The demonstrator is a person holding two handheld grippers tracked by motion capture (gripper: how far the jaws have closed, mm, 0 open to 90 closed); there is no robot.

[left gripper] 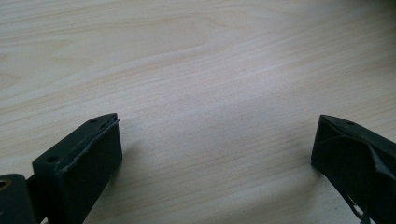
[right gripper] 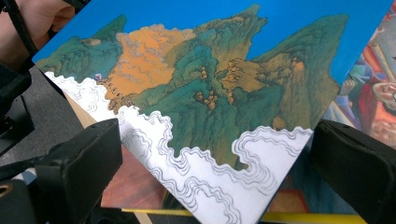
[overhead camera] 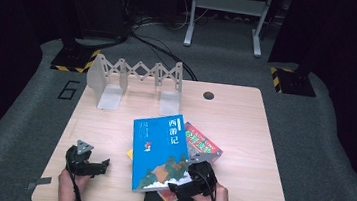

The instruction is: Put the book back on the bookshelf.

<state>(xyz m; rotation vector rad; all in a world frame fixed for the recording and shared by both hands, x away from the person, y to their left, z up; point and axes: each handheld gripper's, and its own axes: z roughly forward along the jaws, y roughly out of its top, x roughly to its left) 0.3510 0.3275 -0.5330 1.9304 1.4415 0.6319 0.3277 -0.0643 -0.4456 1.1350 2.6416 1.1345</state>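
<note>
Books lie in a loose pile at the lower middle of the high view, and the blue book sits on top, tilted, with its lower corner reaching the near edge of the table. Under it a red book sticks out to the right, a yellow edge shows at the left, and a dark book pokes out at the bottom. A white folding book rack stands at the upper left of the table, well apart from the pile, with a small round hole in the tabletop to its right. The table is pale wood and stands on grey carpet in a dark room; a grey metal stand and cables fill the upper part of the frame, and a "6" is marked on the floor at the left. The left gripper rests at the lower left, well apart from the books, with its jaws spread wide over bare wood. The right gripper is at the blue book's lower right corner, its jaws apart on either side of that corner and not clamped on it. The blue cover shows green and orange mountains above white drawn clouds.
</note>
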